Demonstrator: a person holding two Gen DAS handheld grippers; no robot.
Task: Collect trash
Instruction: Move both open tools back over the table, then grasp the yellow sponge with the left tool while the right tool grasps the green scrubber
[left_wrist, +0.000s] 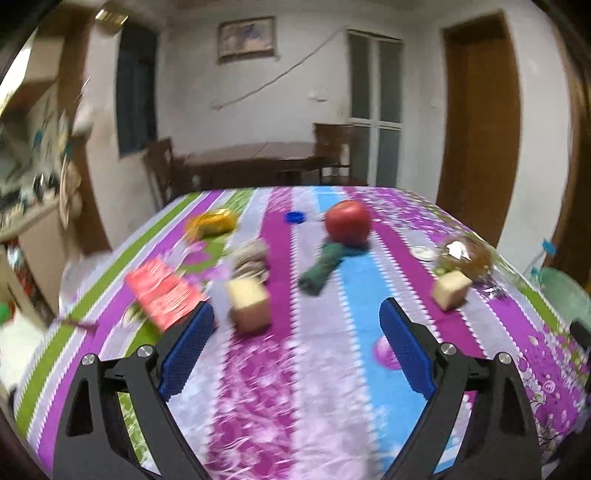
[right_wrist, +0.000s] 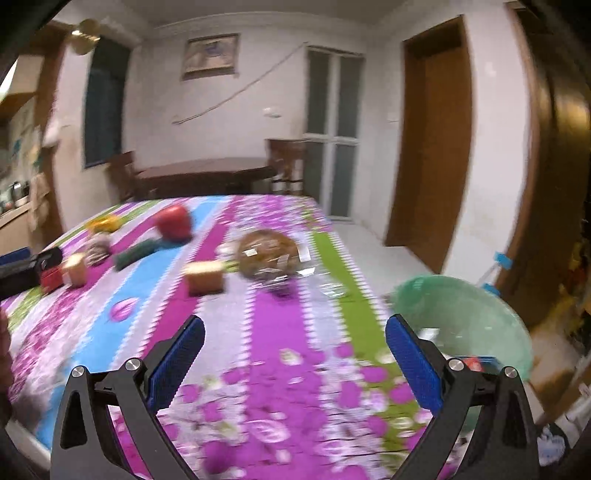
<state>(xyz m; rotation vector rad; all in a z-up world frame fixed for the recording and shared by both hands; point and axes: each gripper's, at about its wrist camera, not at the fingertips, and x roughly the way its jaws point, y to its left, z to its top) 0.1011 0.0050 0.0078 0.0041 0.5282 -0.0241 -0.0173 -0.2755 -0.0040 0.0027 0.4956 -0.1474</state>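
Observation:
My left gripper (left_wrist: 297, 314) is open and empty above the striped tablecloth (left_wrist: 317, 387). Ahead of it lie a red wrapper (left_wrist: 162, 291), a wooden block (left_wrist: 249, 302), a crumpled grey wad (left_wrist: 251, 258), a green cloth (left_wrist: 321, 267), a red apple (left_wrist: 348, 221), a yellow wrapper (left_wrist: 212, 221), a blue cap (left_wrist: 294, 216), a second block (left_wrist: 451, 290) and a clear pack of brown food (left_wrist: 465, 254). My right gripper (right_wrist: 295, 328) is open and empty over the table's right side, near the second block (right_wrist: 205, 278) and the clear pack (right_wrist: 267, 254). A green-lined bin (right_wrist: 461, 325) stands beside the table.
The other gripper (right_wrist: 29, 269) shows at the left edge of the right wrist view. A dark wooden table (left_wrist: 255, 158) with chairs stands behind. A brown door (left_wrist: 480, 122) is at the right. Shelves with clutter (left_wrist: 29, 177) are at the left.

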